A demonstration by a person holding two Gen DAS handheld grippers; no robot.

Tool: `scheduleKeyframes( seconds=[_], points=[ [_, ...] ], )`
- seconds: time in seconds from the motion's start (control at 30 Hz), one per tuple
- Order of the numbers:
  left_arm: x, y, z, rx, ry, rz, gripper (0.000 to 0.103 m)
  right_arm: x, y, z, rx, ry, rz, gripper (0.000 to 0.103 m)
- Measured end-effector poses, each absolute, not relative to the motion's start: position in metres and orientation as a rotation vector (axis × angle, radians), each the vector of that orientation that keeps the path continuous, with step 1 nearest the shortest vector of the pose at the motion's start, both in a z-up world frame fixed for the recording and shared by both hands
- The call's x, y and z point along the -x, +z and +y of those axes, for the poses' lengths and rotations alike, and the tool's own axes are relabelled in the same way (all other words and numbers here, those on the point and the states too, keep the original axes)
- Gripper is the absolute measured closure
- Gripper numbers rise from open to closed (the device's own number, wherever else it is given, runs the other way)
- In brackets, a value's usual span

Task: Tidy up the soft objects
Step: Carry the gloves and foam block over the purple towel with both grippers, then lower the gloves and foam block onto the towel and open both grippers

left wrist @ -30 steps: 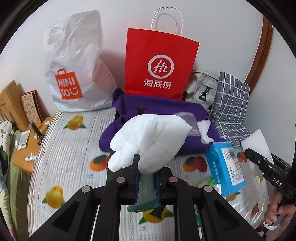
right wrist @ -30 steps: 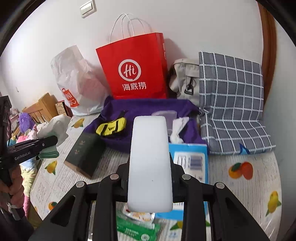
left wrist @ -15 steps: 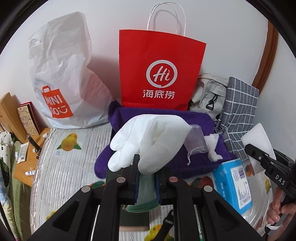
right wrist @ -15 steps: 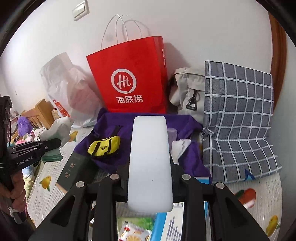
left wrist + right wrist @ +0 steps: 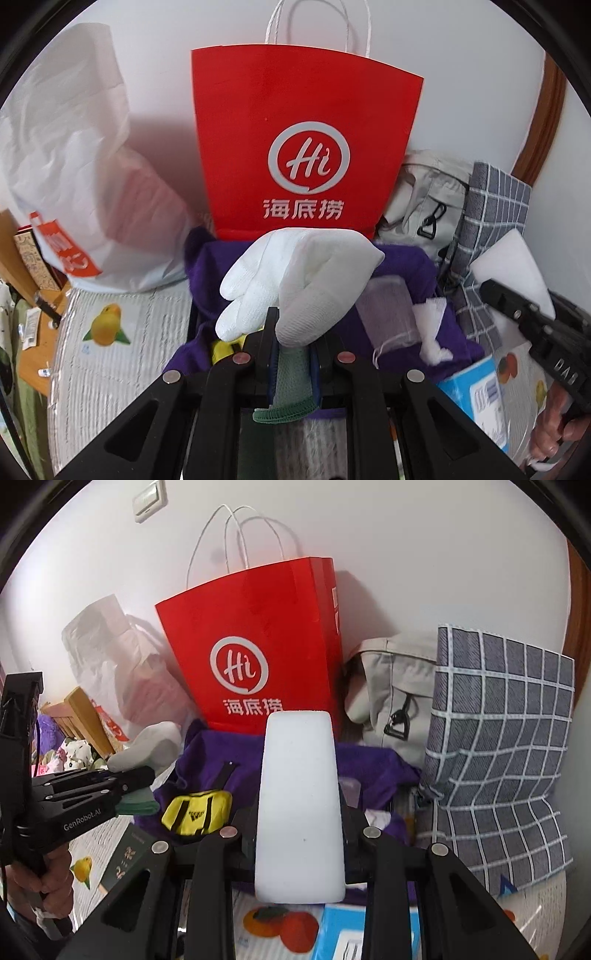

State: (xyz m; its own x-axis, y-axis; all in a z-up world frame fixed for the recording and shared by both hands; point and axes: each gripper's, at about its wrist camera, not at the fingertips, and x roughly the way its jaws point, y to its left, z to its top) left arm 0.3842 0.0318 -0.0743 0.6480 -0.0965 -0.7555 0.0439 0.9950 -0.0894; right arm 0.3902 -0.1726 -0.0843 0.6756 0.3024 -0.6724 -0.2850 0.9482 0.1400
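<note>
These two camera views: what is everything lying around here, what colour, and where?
paper bag: one, red, standing against the wall
plastic bag: one, white, left of the paper bag
cloth: one, purple, below the paper bag
pouch: one, yellow, on the cloth
cushion: one, grey checked, right
canvas bag: one, beige, beside the cushion
box: one, blue, front right
glove: one, white, in the left hand-held gripper
sponge: one, white, in the right hand-held gripper
</note>
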Motion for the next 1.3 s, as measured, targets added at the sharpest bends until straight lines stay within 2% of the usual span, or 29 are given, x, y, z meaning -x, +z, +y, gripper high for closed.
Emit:
scheduleKeyframes(
  seconds=[0.23, 0.5, 0.7, 1.3],
  points=[
    [-0.413, -0.088, 0.025, 0.038, -0.055, 0.841, 0.089, -0.419, -0.108, -0.167, -0.003, 0.347, 0.812, 0.074],
    [-0.437, -0.128, 0.020, -0.001, -0.022, 0.934, 0.089, -0.444, -0.153, -0.165, -0.006, 0.369, 0.932, 0.074],
    [-0.444, -0.139, 0.020, 0.002, -0.019, 0.963, 0.089, -0.453, -0.178, -0.157, 0.003, 0.376, 0.990, 0.074],
    [-0.459, -0.159, 0.026, 0.031, -0.028, 1.046, 0.089, -0.459, -0.198, -0.135, 0.033, 0.356, 1.047, 0.073]
  ],
)
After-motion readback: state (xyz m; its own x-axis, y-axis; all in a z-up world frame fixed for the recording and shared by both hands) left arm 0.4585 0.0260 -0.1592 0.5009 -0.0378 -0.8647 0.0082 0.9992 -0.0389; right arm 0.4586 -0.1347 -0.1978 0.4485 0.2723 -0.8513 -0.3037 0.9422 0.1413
